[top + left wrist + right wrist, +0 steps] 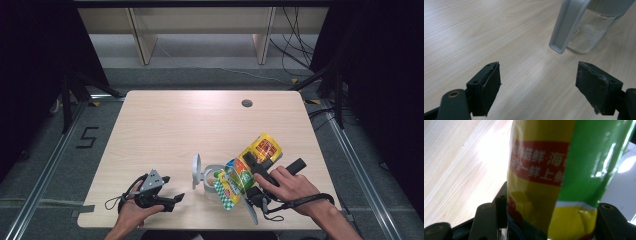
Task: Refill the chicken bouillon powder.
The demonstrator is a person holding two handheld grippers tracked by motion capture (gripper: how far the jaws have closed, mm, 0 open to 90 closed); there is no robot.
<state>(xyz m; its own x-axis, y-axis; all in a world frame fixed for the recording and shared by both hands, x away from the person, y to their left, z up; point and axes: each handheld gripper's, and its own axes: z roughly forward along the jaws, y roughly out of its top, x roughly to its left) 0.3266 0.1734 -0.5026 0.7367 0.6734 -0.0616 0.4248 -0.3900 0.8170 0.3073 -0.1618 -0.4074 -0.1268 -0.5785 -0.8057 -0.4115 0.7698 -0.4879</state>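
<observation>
At seven o'clock on the table (165, 120), near its front edge, the left gripper (176, 199) rests in the person's left hand (131, 210), jaws pointing toward three o'clock. In the left gripper view its black jaws stand wide apart with only bare wood between them; the pads look rubbery and dusty. At one o'clock from those jaws, a little way off, stands the jar (596, 27): clear plastic walls, a pale grainy powder at its bottom, and a grey-white flat-edged lid (567, 25) swung open beside it. From above, the jar (212, 176) sits near six o'clock on the table with its round lid (196, 171) upright at the left.

Just right of the jar, touching or overlapping its rim, is the pouch (247, 167), a glossy, crinkled foil bag in yellow, green and red, tilted from one o'clock down to seven. The right gripper (252, 167), held in the right hand (290, 187) at five o'clock, clamps the pouch (549, 177): in the right gripper view the bag fills the gap between both jaws, its smooth skin creased where they press.

The table is pale wood-grain laminate, rectangular with rounded corners.
</observation>
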